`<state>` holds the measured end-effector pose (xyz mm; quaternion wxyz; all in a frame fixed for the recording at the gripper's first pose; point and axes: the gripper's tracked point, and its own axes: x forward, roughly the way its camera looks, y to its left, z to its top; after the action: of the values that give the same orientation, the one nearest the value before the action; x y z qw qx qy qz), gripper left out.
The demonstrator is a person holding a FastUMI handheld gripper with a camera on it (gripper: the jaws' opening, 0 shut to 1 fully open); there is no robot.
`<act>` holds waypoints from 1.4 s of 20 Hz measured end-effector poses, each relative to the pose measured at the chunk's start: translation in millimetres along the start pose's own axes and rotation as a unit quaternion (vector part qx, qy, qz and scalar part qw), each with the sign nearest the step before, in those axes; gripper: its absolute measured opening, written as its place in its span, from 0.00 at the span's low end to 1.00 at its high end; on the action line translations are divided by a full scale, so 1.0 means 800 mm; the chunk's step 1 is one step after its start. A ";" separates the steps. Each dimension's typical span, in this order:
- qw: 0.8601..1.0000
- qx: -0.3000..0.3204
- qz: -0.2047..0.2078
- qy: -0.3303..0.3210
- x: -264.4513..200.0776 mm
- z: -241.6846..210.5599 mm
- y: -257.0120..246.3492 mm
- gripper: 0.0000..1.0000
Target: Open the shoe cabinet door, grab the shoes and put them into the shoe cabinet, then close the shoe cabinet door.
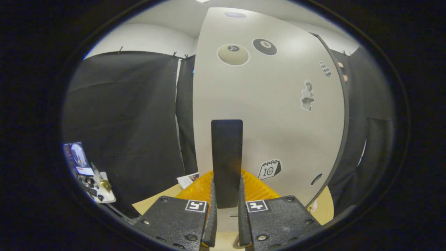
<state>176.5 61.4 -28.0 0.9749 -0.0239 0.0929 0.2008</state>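
While the gripper (226, 209) faces the shoe cabinet's door (268, 115), its two fingers are drawn in close on the door's tall dark handle (227, 160), one on each side and pressing the lower end between them. The pale door stands upright just ahead of the fingers, carrying stickers: two billiard balls (248, 50) near the top, a checkered oval (325, 69) and a grey figure (307, 95) toward the dark-edged side, and a calendar (269, 169) low down beside the handle. An orange ribbed thing (258, 190) lies at the door's foot, partly hidden behind the handle and fingers; what it is cannot be told. Black cloth (122, 122) hangs on both sides of the door. A wooden floor board (153, 205) shows beneath, with a small cluttered tray (92, 177) off to the left.
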 end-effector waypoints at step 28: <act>0.992 0.003 -0.119 -0.047 -0.084 -0.003 -0.121 0.20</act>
<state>154.0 -53.8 -16.6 0.9952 -0.0226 0.0439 0.0843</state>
